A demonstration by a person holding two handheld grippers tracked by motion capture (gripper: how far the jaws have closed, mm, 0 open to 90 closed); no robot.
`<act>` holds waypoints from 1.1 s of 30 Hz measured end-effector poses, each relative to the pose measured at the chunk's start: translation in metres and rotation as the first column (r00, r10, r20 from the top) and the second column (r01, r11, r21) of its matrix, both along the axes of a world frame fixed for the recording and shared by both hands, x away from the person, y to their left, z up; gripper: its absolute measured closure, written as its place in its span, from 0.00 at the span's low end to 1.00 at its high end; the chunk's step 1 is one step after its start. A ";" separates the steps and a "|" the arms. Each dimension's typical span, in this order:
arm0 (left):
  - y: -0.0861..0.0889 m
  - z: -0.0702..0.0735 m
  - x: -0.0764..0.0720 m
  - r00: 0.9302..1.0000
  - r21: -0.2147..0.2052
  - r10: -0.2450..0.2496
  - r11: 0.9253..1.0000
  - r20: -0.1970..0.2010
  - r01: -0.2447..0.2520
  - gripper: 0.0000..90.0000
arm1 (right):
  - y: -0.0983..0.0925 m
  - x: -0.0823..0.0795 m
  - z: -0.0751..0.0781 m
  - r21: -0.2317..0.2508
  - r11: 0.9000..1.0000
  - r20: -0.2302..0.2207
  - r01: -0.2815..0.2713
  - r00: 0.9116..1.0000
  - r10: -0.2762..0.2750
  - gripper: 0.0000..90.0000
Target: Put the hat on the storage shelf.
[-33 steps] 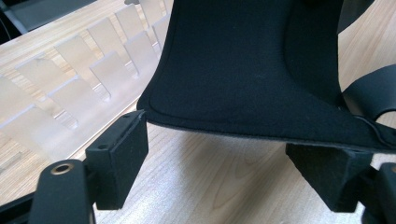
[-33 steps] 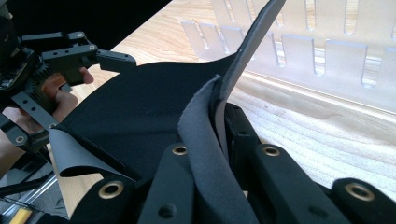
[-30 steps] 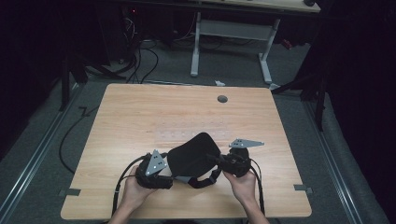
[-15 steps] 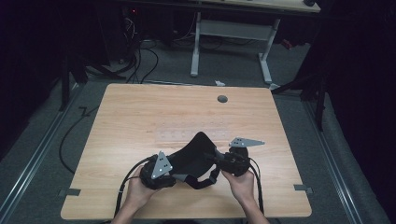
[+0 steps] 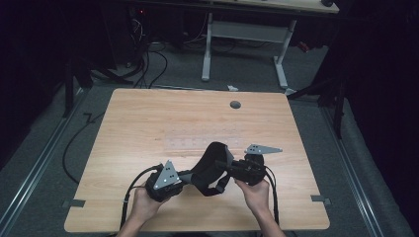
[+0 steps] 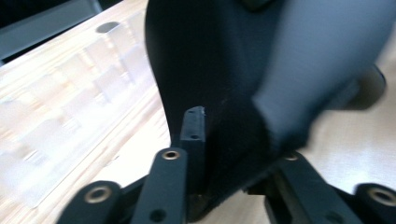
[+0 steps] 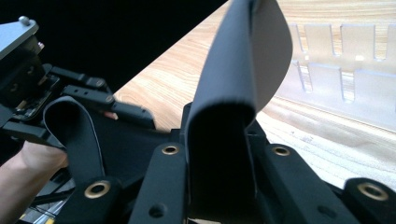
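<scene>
Wooden table (image 5: 148,123); clear plastic organizer (image 7: 345,70) beside black pouch (image 5: 210,165).

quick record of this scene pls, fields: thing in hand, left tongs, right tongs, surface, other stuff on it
thing in hand: black padded wrap with strap, lifted off the table between both tongs
left tongs: jaws just closing, pinching the wrap's lower edge
right tongs: clamped on a folded edge of the wrap, jaws just eased a little
surface: wooden table
other stuff: clear slotted tray lying flat; round grommet hole near far edge
</scene>
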State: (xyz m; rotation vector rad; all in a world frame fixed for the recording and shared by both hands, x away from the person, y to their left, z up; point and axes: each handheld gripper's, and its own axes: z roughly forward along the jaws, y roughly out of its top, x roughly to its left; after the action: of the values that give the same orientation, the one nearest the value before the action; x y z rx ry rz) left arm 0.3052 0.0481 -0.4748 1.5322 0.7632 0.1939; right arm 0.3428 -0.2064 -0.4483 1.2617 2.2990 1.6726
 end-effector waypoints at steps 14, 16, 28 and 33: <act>0.002 0.009 -0.007 0.996 -0.019 -0.056 0.998 -0.063 0.055 0.96 | -0.021 -0.002 0.001 0.043 0.996 0.037 0.078 0.996 -0.080 0.54; 0.006 0.012 -0.005 0.996 -0.046 -0.050 0.998 -0.079 0.046 0.96 | -0.028 -0.004 -0.002 0.027 0.994 0.034 0.105 0.994 -0.106 0.51; 0.021 0.017 -0.001 0.992 -0.106 -0.012 0.994 -0.127 -0.002 0.96 | -0.048 0.005 -0.052 -0.294 0.913 0.055 0.283 0.959 -0.279 0.46; 0.028 0.020 0.002 0.990 -0.125 0.023 0.991 -0.136 -0.041 0.96 | -0.052 0.009 -0.063 -0.391 0.862 0.090 0.321 0.946 -0.312 0.44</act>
State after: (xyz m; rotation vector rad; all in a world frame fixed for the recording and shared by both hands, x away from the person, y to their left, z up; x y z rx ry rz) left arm 0.3075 0.0762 -0.4547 1.4226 0.8907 0.0645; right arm 0.3514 -0.2585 -0.5117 1.4100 2.1202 1.0364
